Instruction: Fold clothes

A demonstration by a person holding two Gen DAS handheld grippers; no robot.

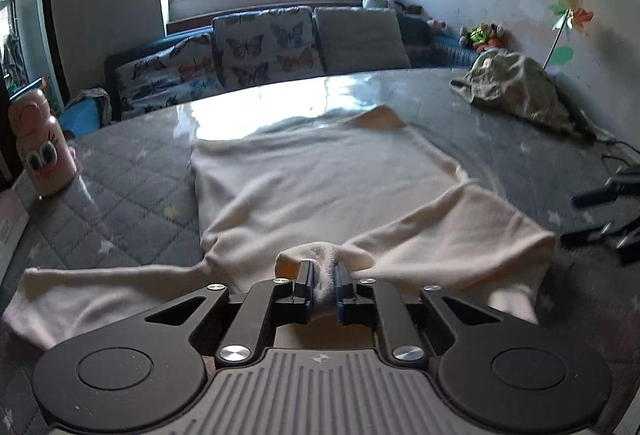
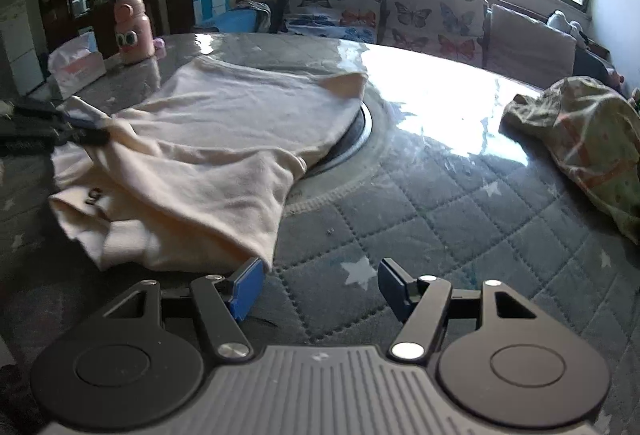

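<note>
We are pinching a bunched fold of the cream sweater point(image 1: 320, 175) between the fingers of our left gripper point(image 1: 322, 283), which are clenched tight on the fabric at its near edge. The sweater is lying spread across the quilted grey tabletop point(image 1: 132, 191), one sleeve trailing to the left and another part folded over on the right. Our right gripper point(image 2: 320, 287) is hovering low over the bare quilt just beside the sweater's edge, its blue fingers point(image 2: 246, 285) spread apart and grasping nothing. A crumpled green garment point(image 2: 588, 139) is sitting well apart, near the wall.
</note>
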